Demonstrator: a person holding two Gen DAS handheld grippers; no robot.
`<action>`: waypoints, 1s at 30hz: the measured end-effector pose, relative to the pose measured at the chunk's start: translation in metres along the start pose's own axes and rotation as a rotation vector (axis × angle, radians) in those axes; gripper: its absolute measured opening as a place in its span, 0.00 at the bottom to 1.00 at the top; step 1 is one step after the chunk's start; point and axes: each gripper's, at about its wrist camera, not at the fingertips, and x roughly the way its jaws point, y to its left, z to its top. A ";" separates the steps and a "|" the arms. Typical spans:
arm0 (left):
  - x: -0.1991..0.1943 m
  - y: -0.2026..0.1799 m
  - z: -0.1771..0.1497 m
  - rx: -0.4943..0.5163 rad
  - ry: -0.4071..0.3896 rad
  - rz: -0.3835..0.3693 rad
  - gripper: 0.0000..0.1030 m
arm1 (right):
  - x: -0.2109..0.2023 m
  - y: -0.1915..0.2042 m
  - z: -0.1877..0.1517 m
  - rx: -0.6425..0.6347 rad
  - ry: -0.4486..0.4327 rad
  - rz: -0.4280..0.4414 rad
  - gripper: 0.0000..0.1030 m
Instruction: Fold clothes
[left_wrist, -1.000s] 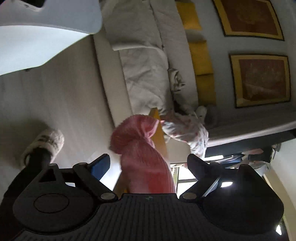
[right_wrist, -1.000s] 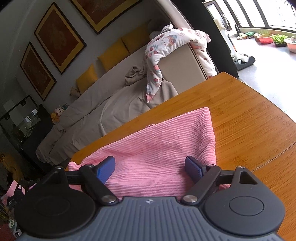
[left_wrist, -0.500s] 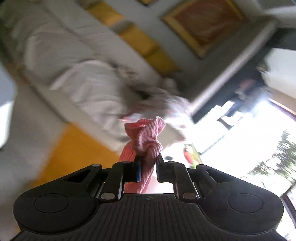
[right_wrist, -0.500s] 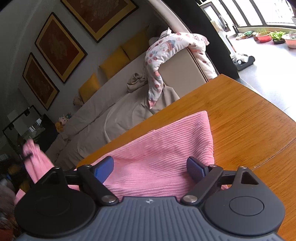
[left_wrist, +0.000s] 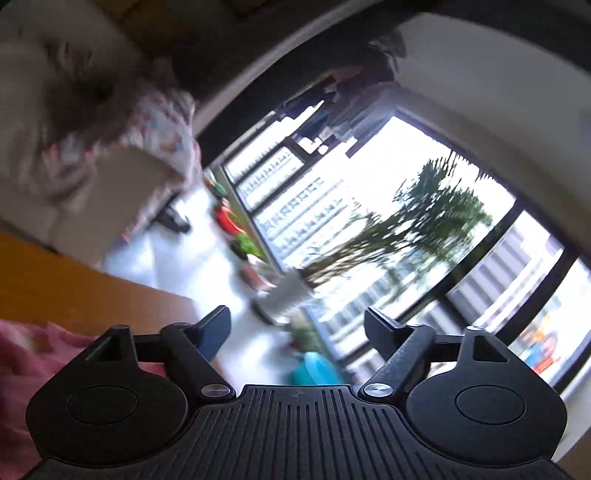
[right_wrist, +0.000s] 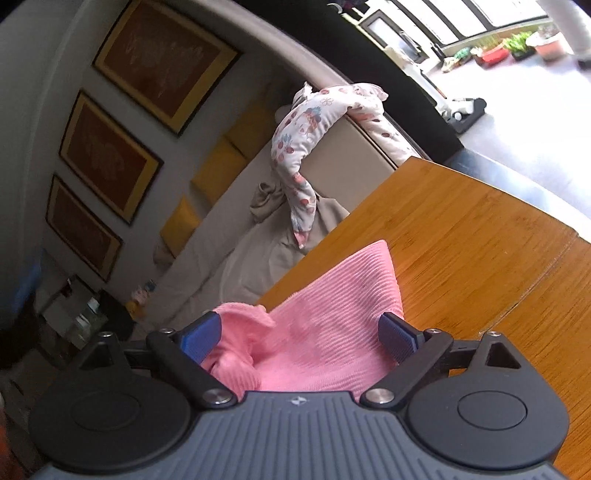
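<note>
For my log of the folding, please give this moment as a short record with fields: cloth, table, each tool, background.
cloth: pink ribbed cloth lies on the table, one part bunched near the right tool's left finger
table: wooden table, cloth near its edge
left tool: left tool open, nothing between its fingers, points toward the windows; view blurred
right tool: right tool open, over the cloth, not clamping it
background: floral garment draped over a sofa; framed pictures on the wall
</note>
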 end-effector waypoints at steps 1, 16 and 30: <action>-0.010 0.000 -0.006 0.060 -0.003 0.054 0.90 | -0.002 -0.002 0.001 0.011 -0.010 0.006 0.90; -0.043 0.091 -0.139 0.059 0.161 0.219 0.93 | 0.054 0.083 0.006 -0.376 0.248 -0.118 0.52; -0.045 0.088 -0.158 0.091 0.163 0.196 1.00 | -0.029 0.219 0.033 -0.928 -0.067 0.052 0.04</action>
